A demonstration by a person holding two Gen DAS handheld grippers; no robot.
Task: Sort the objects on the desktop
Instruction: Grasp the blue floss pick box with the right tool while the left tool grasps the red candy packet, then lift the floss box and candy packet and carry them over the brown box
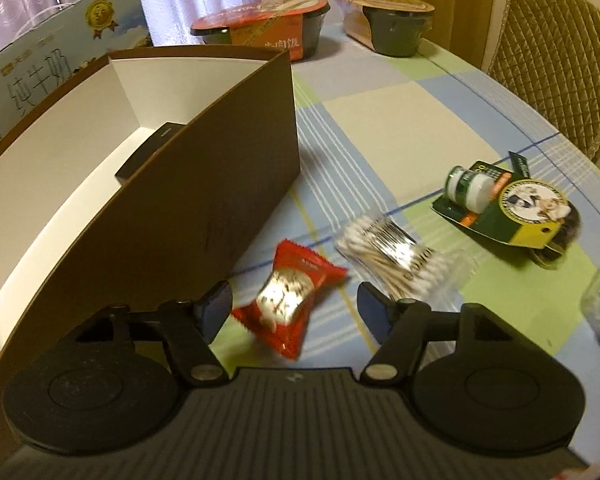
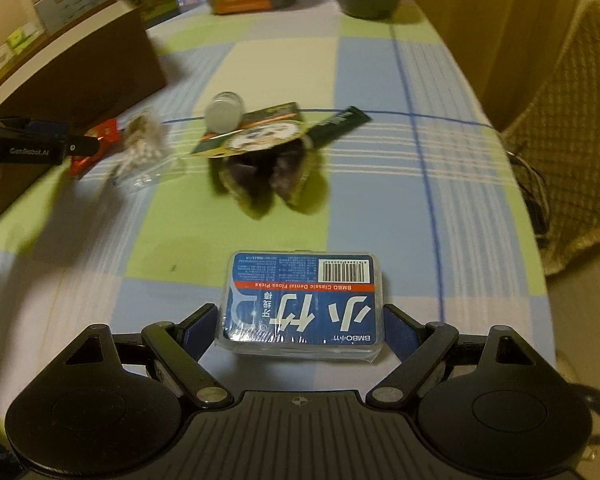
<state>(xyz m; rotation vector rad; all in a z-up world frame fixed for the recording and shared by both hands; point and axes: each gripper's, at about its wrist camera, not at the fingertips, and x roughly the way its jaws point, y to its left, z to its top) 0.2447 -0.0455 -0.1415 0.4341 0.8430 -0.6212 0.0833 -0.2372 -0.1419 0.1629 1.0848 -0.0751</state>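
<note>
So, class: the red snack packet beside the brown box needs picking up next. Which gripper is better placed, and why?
The left gripper: the red snack packet already lies between its open fingers. The right gripper straddles the dental floss box.

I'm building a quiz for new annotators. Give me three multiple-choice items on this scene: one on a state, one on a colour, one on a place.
1. What is the state of the right gripper?
A) shut on the floss-pick box
B) open, with nothing between its fingers
C) shut on nothing

2. What is the main colour of the floss-pick box's label?
A) yellow
B) blue
C) pink

3. Where is the red candy packet?
A) in the right gripper
B) between the fingers of the left gripper
C) on top of the floss-pick box

Answers:
1 A: its pads press on both sides of the box.
2 B: the label is blue with white lettering and a red stripe.
3 B: the packet sits between the open fingers, and neither pad touches it.
</note>
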